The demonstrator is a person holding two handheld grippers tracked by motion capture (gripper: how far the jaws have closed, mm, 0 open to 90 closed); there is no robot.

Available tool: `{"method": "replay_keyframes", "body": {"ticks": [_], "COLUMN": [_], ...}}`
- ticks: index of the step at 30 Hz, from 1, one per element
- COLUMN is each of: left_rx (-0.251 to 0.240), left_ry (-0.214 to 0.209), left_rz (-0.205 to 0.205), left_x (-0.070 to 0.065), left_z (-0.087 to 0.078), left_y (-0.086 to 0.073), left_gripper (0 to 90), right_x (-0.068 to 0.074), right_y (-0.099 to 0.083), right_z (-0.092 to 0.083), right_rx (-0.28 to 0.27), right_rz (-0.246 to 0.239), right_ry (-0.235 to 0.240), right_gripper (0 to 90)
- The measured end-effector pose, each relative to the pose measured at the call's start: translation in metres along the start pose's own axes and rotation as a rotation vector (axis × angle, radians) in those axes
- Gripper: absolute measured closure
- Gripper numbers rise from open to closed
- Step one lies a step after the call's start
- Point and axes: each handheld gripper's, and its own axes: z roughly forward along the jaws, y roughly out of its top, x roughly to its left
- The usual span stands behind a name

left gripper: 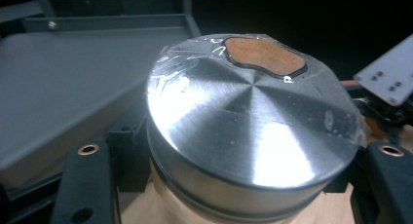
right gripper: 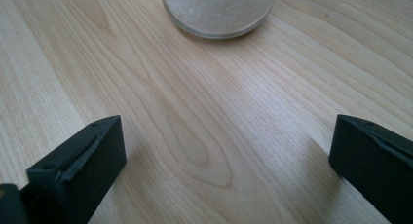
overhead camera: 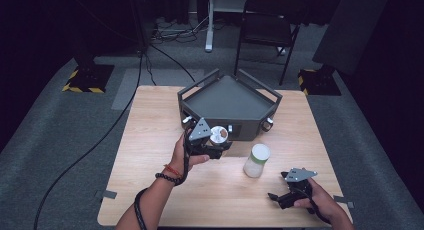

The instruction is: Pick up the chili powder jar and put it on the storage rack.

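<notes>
Left gripper (overhead camera: pixel 212 145): I have it clamped on the metal-lidded jar (left gripper: pixel 253 136), lifted just in front of the grey tray (overhead camera: pixel 227 97).
Right gripper (overhead camera: pixel 287 195): my jaws stand wide, holding nothing, well in front of the tray, near the white container (overhead camera: pixel 257 160).

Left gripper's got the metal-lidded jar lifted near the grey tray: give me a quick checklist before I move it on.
1. Grip: left gripper has its jaws closed on either side of the metal-lidded jar: ok.
2. Jar upright in the grip, lid facing up: ok in the left gripper view.
3. Lid seated all round: cannot tell; clear film is crinkled over its top.
4. Grey tray floor bare for a set-down: ok.
5. White-capped bottle stands apart from the jar on the table: ok.
6. Right gripper open, resting low, out of the way: ok.
</notes>
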Motion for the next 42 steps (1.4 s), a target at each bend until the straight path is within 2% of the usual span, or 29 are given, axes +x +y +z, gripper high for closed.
{"method": "replay_keyframes", "body": {"ticks": [6,11,14,22,26,38,42], "left_rx": [0.001,-0.02,-0.023,-0.036,-0.031,-0.046,-0.047], "left_ry": [0.024,0.054,0.078,0.125,0.149,0.179,0.189], "left_rz": [-0.003,-0.005,0.01,0.006,0.018,0.01,0.022], "left_x": [0.007,0.011,0.011,0.02,0.022,0.037,0.039], "left_z": [0.001,-0.001,-0.003,-0.006,-0.004,0.007,0.013], "left_y": [0.015,0.026,0.035,0.056,0.066,0.079,0.082], "left_gripper": [31.2,31.3,31.3,31.4,31.4,31.4,31.5], "right_x": [-0.001,-0.001,-0.001,-0.001,-0.001,-0.001,-0.001], "right_y": [0.0,0.0,0.0,0.0,0.0,0.0,0.0], "right_z": [0.0,0.0,0.0,0.0,0.0,0.0,0.0], "right_rx": [0.0,0.0,0.0,0.0,0.0,0.0,0.0], "right_rz": [-0.003,-0.004,-0.003,-0.003,-0.003,-0.004,-0.004], "right_ry": [0.004,0.004,0.004,0.004,0.004,0.004,0.004], "right_gripper": [0.0,0.0,0.0,0.0,0.0,0.0,0.0]}}
